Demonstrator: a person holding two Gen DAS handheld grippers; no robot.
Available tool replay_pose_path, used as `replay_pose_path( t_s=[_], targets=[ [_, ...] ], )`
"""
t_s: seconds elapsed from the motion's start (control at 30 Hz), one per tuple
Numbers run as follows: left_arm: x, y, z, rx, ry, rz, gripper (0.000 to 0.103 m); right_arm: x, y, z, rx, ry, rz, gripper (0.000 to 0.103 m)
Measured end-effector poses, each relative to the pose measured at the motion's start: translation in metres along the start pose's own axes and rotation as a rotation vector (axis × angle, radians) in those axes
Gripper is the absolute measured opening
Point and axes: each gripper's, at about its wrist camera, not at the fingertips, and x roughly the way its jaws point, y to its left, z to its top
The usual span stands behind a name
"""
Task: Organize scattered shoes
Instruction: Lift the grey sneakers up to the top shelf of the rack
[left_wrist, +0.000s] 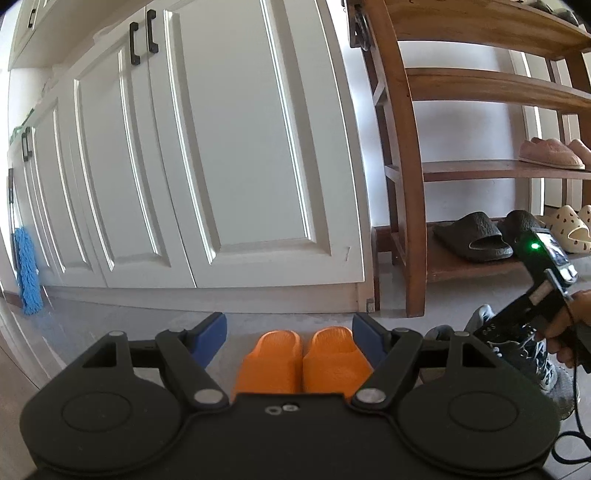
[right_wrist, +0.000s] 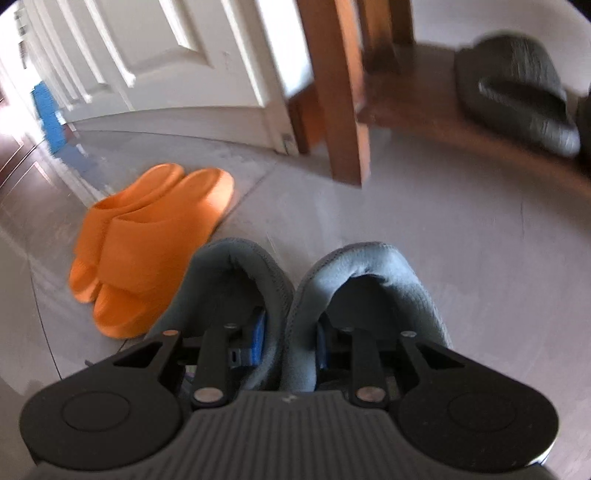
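The left gripper (left_wrist: 290, 328) is held wide open and empty over the orange slippers (left_wrist: 303, 360) on the floor (right_wrist: 406, 229). The sneakers (right_wrist: 295, 288), near the shoe rack's (right_wrist: 336, 92) front leg, are pinched together by the right gripper (right_wrist: 290, 339), one finger in each.

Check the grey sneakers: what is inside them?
One blue finger of the right gripper sits inside each of the grey sneakers, pinching their adjoining collars. The gripper body covers the insoles and toes, so nothing more shows.
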Motion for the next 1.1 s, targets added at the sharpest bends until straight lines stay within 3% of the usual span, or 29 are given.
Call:
replay_pose_path(
  t_s=[0.2, 0.33, 0.5, 0.57, 0.63, 0.8, 1.1],
  targets=[
    [0.005, 0.001, -0.001, -0.019, 0.022, -0.011, 0.075, 0.014, 0.006, 0.001, -0.041, 0.065, -0.054, 0.037],
    [0.006, 0.003, -0.003, -0.022, 0.031, -0.008, 0.075, 0.022, 0.004, 0.002, -0.040, 0.073, -0.083, 0.062],
    [0.008, 0.004, -0.006, -0.031, 0.044, -0.009, 0.075, 0.033, 0.016, 0.000, -0.093, 0.080, -0.082, 0.082],
    [0.009, 0.005, -0.006, -0.033, 0.046, -0.011, 0.075, 0.036, 0.018, -0.001, -0.090, 0.092, -0.064, 0.097],
    [0.009, 0.006, -0.007, -0.035, 0.045, -0.012, 0.075, 0.041, 0.022, -0.001, -0.093, 0.110, -0.050, 0.102],
    [0.010, 0.009, -0.010, -0.043, 0.052, -0.014, 0.075, 0.040, 0.022, -0.007, -0.085, 0.071, -0.059, 0.103],
    [0.011, 0.008, -0.013, -0.036, 0.059, -0.026, 0.075, 0.041, 0.020, 0.000, -0.081, 0.093, -0.059, 0.101]
  ],
)
